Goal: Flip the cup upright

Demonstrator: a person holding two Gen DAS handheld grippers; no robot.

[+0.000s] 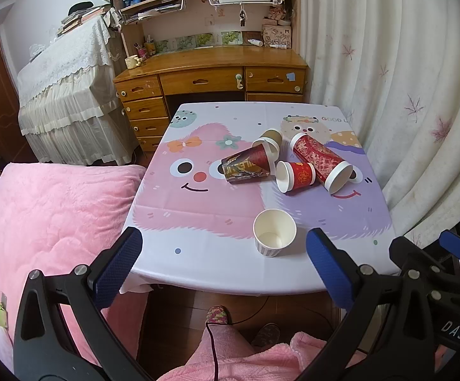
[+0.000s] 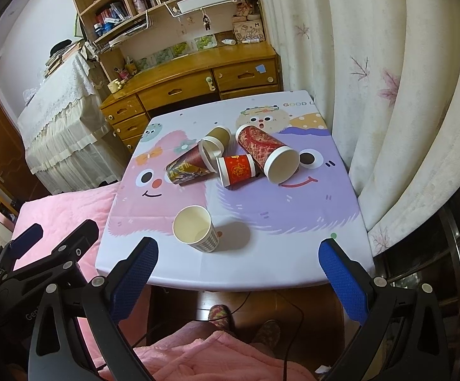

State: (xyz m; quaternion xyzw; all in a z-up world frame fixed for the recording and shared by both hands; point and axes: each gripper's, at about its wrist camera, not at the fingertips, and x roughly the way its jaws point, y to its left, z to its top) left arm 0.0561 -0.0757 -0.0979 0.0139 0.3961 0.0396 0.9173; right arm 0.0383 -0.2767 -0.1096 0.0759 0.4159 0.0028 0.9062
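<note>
A white checked paper cup (image 1: 273,237) stands upright near the table's front edge; it also shows in the right wrist view (image 2: 196,228). Behind it several cups lie on their sides: a dark red patterned cup (image 1: 249,165), a small red cup (image 1: 295,176), a tall red cup (image 1: 323,162) and a brown cup (image 1: 269,141). My left gripper (image 1: 223,263) is open and empty, held before the table's front edge. My right gripper (image 2: 237,266) is open and empty, also short of the front edge.
The table (image 1: 198,254) has a cartoon cloth. A pink bed (image 1: 49,216) lies to the left, a curtain (image 1: 404,95) to the right, a wooden desk (image 1: 210,73) behind. The person's feet (image 1: 218,314) are under the table.
</note>
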